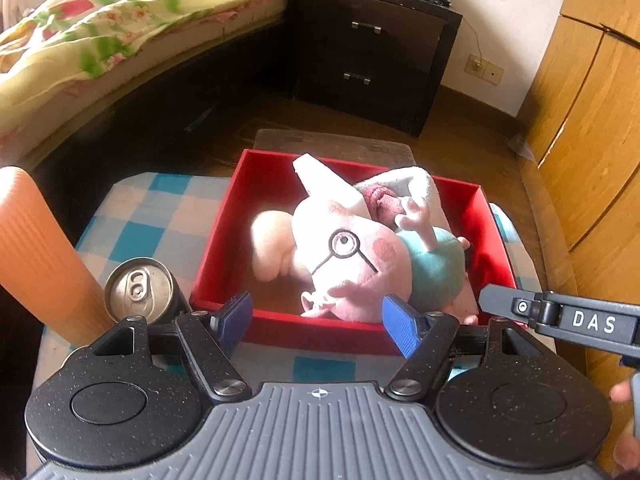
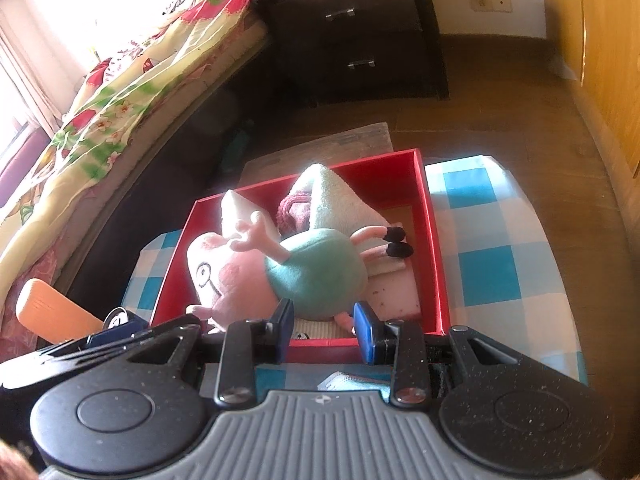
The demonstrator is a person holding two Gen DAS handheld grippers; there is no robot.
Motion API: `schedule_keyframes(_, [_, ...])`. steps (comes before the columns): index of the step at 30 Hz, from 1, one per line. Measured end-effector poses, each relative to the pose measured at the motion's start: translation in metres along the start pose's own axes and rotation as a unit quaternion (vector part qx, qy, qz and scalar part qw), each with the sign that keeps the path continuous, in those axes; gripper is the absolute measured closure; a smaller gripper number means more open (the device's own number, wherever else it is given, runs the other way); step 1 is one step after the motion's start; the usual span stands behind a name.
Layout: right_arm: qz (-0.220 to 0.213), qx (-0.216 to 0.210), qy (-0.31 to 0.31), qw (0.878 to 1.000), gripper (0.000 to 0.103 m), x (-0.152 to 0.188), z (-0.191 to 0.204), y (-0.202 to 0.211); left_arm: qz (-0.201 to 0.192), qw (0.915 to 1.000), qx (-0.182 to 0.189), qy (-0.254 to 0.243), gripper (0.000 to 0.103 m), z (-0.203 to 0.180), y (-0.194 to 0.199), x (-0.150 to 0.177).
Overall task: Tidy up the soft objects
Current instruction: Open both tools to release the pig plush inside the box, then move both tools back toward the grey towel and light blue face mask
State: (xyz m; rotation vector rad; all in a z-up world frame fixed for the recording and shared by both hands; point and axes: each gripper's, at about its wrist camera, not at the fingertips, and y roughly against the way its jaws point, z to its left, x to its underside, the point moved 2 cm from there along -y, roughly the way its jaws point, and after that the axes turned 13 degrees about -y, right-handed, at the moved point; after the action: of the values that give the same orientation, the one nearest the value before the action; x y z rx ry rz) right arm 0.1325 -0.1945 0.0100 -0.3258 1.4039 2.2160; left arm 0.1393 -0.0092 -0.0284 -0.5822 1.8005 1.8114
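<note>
Orange cylinder (image 1: 36, 256), drink can (image 1: 138, 290) at left, outside red box (image 1: 216, 240). My left gripper (image 1: 316, 322) wide, empty, near box rim. Plush pig (image 1: 352, 252) lies inside box on folded cloths (image 2: 340, 196). My right gripper (image 2: 323, 326) narrow, nothing visibly held. Judge placing step done; next: look for any remaining soft item.

the white letters "das" stand on the black right hand-held gripper (image 1: 492, 300) at the frame's right edge.
</note>
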Motion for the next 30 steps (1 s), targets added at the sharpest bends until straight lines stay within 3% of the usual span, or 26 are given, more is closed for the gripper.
schedule_keyframes(15, [0.001,-0.005,0.001,1.000,0.091,0.015,-0.006,0.018,-0.026,0.9993,-0.010,-0.023,0.031,-0.006,0.022,0.010])
schedule_keyframes(30, [0.014,-0.004,-0.006,1.000,0.090,0.045,-0.027,0.039,-0.004,0.9987,-0.006,-0.051,0.031,-0.022,0.032,0.048])
